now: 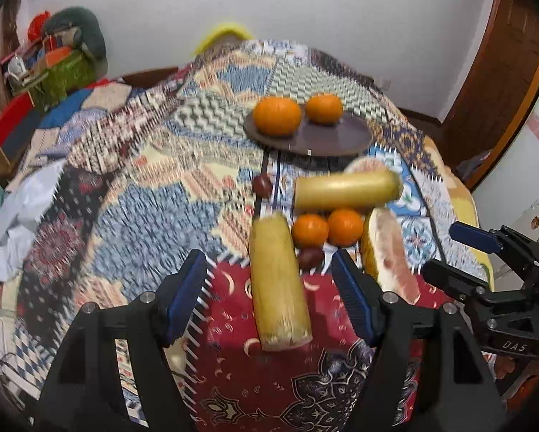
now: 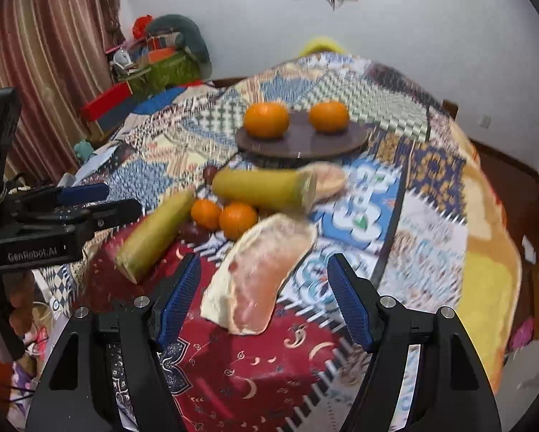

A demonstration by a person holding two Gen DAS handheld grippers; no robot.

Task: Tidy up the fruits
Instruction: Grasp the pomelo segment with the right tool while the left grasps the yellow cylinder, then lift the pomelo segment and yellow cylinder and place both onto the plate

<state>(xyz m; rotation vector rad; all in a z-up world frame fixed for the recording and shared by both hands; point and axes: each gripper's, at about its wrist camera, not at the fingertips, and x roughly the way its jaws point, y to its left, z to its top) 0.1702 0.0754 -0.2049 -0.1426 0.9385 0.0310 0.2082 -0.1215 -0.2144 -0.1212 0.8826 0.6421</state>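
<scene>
Two oranges (image 1: pixel 276 115) are seen on the dark plate (image 1: pixel 327 144); nearer than the plate, on the quilted bed (image 1: pixel 125 187), lie two more oranges (image 1: pixel 327 228), two yellow cane-like sticks (image 1: pixel 278 280), pomelo wedges (image 2: pixel 258 273) and small dark fruits (image 1: pixel 311 257). Sorting is judged part-done: the left gripper (image 1: pixel 269 288) is held wide open and empty astride the near stick, the right gripper (image 2: pixel 262 291) likewise over a wedge, so closing and carrying plateward is called for. Motion blur leaves the dark fruits unidentified.
</scene>
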